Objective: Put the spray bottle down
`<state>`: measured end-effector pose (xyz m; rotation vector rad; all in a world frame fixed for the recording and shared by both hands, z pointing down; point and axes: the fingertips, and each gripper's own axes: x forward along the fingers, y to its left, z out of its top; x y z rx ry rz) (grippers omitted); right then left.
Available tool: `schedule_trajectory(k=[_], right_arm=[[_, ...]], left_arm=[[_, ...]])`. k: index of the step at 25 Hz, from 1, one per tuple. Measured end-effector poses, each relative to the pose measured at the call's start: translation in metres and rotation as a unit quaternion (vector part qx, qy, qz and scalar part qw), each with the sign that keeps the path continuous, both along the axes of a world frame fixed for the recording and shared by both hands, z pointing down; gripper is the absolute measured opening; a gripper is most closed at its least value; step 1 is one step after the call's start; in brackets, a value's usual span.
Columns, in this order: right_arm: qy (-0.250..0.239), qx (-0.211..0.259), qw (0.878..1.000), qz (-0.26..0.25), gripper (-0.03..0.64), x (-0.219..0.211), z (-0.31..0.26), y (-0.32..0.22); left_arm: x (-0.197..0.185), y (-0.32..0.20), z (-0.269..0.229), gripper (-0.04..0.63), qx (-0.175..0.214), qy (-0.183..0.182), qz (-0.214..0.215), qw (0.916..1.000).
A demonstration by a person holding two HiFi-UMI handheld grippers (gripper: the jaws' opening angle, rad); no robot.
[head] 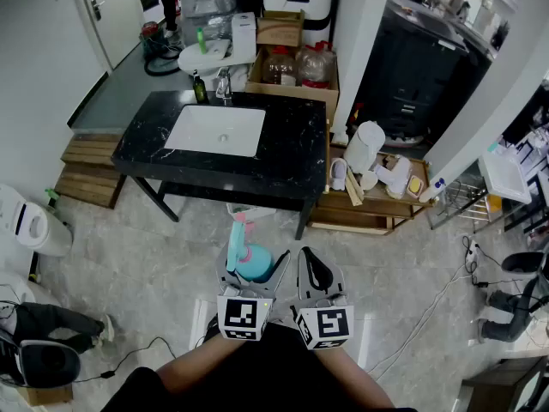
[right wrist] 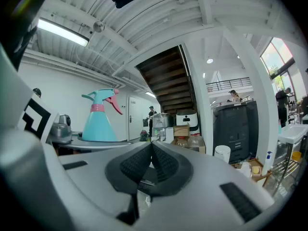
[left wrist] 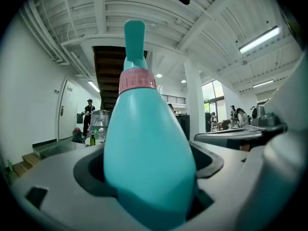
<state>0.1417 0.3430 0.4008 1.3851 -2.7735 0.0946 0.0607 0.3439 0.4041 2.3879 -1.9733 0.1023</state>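
Observation:
A turquoise spray bottle [head: 249, 260] with a pink collar stands upright between the jaws of my left gripper [head: 254, 275], which is shut on its body. In the left gripper view the spray bottle [left wrist: 147, 158] fills the middle, its nozzle pointing up. From the right gripper view the spray bottle [right wrist: 99, 121] shows at the left with its pink trigger. My right gripper [head: 316, 275] hangs just right of the left one, its ribbed pads [right wrist: 137, 165] meeting with nothing between them. Both are held over the tiled floor, short of the black counter [head: 292, 157].
The counter holds a white sink basin [head: 215, 130] and a faucet [head: 224, 84]. A low wooden shelf [head: 377, 204] with a white jug and cups stands to the right. Cardboard boxes [head: 292, 67] sit behind. Cables [head: 429, 307] trail on the floor; a white bin [head: 30, 226] stands left.

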Motion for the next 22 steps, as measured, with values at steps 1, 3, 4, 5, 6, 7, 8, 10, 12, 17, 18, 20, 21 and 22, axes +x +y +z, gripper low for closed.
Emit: schedule_trajectory(k=[1, 3, 4, 5, 6, 7, 8, 10, 12, 17, 18, 20, 21, 22], right_arm=[[-0.001, 0.000, 1.000, -0.001, 0.017, 0.002, -0.001, 0.000], [-0.009, -0.005, 1.000, -0.001, 0.017, 0.007, -0.001, 0.001], [-0.016, -0.009, 1.000, 0.001, 0.017, 0.011, -0.001, 0.003], [-0.023, -0.012, 1.000, 0.004, 0.017, 0.015, 0.000, 0.004], [-0.026, -0.014, 1.000, 0.007, 0.017, 0.019, 0.001, 0.006], [-0.025, -0.016, 1.000, 0.007, 0.017, 0.022, 0.005, 0.007], [-0.022, -0.019, 1.000, 0.005, 0.017, 0.024, 0.009, 0.009], [-0.020, -0.029, 0.999, 0.001, 0.017, 0.026, 0.019, 0.013], [-0.021, -0.034, 0.999, 0.004, 0.017, 0.029, 0.022, 0.015], [-0.015, -0.029, 0.999, 0.008, 0.017, 0.032, 0.022, 0.018], [-0.012, -0.031, 0.999, 0.007, 0.017, 0.032, 0.023, 0.018], [-0.008, -0.037, 0.999, 0.006, 0.017, 0.032, 0.028, 0.016], [-0.007, -0.039, 0.999, 0.006, 0.017, 0.033, 0.030, 0.014], [-0.007, -0.041, 0.999, 0.005, 0.017, 0.034, 0.031, 0.011]], left_arm=[[0.001, 0.000, -0.001, 0.443, 0.000, 0.000, -0.001, 1.0000], [0.003, 0.002, -0.002, 0.444, 0.000, 0.001, -0.004, 1.0000], [0.003, 0.003, -0.002, 0.443, 0.001, 0.001, -0.007, 1.0000], [0.002, 0.005, -0.002, 0.444, 0.003, 0.002, -0.010, 0.9999], [0.002, 0.006, -0.003, 0.445, 0.005, 0.002, -0.013, 0.9999], [0.001, 0.008, -0.002, 0.445, 0.006, 0.003, -0.016, 0.9999], [-0.001, 0.010, -0.001, 0.443, 0.005, 0.004, -0.020, 0.9998], [-0.005, 0.013, 0.003, 0.445, 0.001, 0.004, -0.026, 0.9996], [-0.008, 0.016, 0.006, 0.443, -0.002, 0.002, -0.029, 0.9996], [-0.012, 0.014, 0.014, 0.443, -0.011, 0.002, -0.033, 0.9994], [-0.012, 0.013, 0.015, 0.443, -0.011, 0.001, -0.033, 0.9994], [-0.011, 0.008, 0.016, 0.443, -0.009, -0.001, -0.032, 0.9994], [-0.011, 0.005, 0.016, 0.443, -0.008, -0.002, -0.032, 0.9995], [-0.010, 0.001, 0.017, 0.443, -0.008, -0.002, -0.031, 0.9995]])
